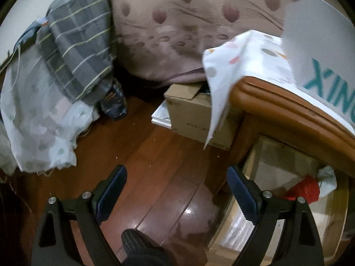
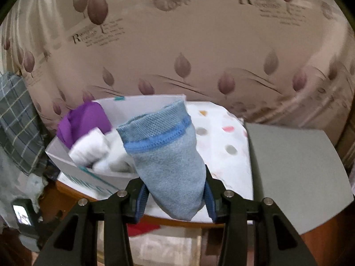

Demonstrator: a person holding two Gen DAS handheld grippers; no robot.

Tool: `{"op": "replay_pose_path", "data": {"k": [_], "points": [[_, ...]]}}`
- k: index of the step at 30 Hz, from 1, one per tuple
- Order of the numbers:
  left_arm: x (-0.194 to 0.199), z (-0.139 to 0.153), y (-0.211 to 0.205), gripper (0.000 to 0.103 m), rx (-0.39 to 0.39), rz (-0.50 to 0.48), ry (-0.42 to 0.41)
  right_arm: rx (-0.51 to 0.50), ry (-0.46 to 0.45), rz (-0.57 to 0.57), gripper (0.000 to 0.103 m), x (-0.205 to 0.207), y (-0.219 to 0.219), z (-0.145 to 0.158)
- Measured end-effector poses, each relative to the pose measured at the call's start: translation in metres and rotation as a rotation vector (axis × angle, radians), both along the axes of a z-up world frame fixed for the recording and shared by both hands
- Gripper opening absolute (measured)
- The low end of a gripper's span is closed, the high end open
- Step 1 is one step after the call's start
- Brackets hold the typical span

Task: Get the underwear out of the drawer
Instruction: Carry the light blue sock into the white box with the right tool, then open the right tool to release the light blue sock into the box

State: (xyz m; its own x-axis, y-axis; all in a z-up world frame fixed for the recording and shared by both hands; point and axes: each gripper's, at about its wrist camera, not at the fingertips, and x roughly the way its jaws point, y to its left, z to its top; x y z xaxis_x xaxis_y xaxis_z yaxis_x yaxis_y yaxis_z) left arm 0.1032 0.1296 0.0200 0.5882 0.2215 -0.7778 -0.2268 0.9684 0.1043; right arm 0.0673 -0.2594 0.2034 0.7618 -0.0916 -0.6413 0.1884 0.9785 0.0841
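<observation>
My right gripper [image 2: 175,196] is shut on a folded light-blue pair of underwear [image 2: 168,157] with a brighter blue band, held up above the nightstand top [image 2: 155,218]. Behind it stands a white box [image 2: 66,157] holding purple [image 2: 84,119] and white [image 2: 93,148] rolled garments. My left gripper [image 1: 177,190] stands open with nothing between its fingers, over the wooden floor [image 1: 155,166] beside the open drawer [image 1: 288,199]. Inside the drawer lie a red item [image 1: 304,190] and a pale blue-white one [image 1: 328,177].
A cardboard box [image 1: 190,110] sits on the floor by the nightstand. A spotted white cloth [image 1: 224,71] hangs over the nightstand's edge. Bedding and a plaid grey cover [image 1: 77,42] lie at the left. A grey flat board [image 2: 295,170] lies on the right. A patterned curtain [image 2: 177,44] is behind.
</observation>
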Motion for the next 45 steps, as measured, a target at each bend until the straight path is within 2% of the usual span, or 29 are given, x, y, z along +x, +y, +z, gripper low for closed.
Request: {"op": "replay_pose_path", "data": {"k": [7, 12, 17, 27, 32, 38, 41, 45], "points": [[0.003, -0.001, 0.019, 0.090, -0.024, 0.070, 0.026, -0.002, 0.047, 0.070, 0.043, 0.045, 0.038, 0.015], [0.005, 0.000, 0.024, 0.090, -0.047, 0.083, 0.031, 0.027, 0.120, 0.095, 0.043, 0.080, 0.061, 0.001], [0.004, 0.001, 0.027, 0.090, -0.060, 0.089, 0.039, -0.029, 0.159, 0.095, 0.043, 0.104, 0.077, -0.009], [0.002, 0.000, 0.029, 0.090, -0.077, 0.088, 0.043, 0.005, 0.255, 0.088, 0.046, 0.127, 0.079, -0.041], [0.000, 0.000, 0.026, 0.090, -0.066, 0.074, 0.044, 0.000, 0.266, 0.094, 0.050, 0.131, 0.081, -0.045], [0.001, 0.000, 0.026, 0.090, -0.070, 0.072, 0.045, -0.005, 0.233, 0.111, 0.063, 0.130, 0.083, -0.035], [0.000, 0.000, 0.026, 0.090, -0.066, 0.068, 0.046, -0.014, 0.211, 0.118, 0.063, 0.126, 0.084, -0.024], [-0.001, 0.001, 0.027, 0.090, -0.070, 0.079, 0.039, -0.044, 0.147, 0.181, 0.063, 0.100, 0.087, -0.007]]}}
